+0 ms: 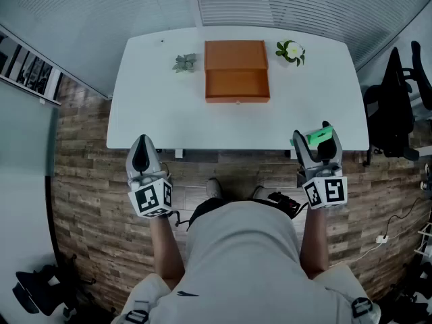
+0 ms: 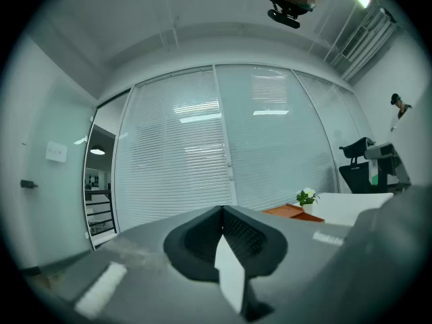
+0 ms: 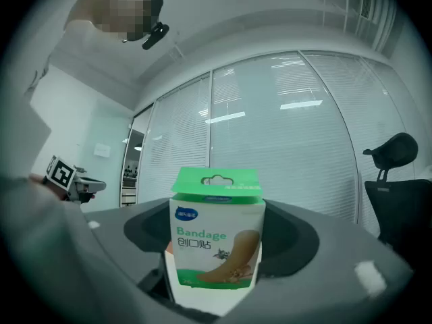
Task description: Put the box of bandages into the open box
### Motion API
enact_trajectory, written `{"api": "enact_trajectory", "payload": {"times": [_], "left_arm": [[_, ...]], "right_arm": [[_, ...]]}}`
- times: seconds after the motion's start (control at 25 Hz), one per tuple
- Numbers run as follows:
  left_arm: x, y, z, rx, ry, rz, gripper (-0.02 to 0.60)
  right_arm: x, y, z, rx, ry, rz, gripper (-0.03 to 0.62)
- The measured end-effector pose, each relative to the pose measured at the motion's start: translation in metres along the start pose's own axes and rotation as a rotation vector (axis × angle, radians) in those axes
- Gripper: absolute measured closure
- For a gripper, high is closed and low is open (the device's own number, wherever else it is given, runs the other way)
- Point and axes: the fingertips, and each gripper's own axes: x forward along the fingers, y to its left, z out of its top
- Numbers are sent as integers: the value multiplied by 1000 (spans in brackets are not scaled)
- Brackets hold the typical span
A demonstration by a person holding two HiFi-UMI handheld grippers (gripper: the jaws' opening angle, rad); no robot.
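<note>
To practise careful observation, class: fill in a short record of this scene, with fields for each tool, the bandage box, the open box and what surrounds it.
Left tool: shut, empty, short of the table
Right tool: shut on the box of bandages, held upright
Open box: orange, lid back, on the table's far side
Around it: succulent and flowering plant flank it
Stage: bandages not yet in the box
</note>
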Motion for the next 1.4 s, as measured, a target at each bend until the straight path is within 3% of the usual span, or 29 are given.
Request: {"api": "enact_trajectory", "payload": {"times": [0.8, 1.4], "left_arm": [[16, 9, -8, -6, 22, 1, 575], [93, 54, -13, 2, 19, -104, 575]], "right_arm": [[17, 5, 0, 30, 1, 24, 230], [81, 34, -8, 16, 16, -43, 230]]}}
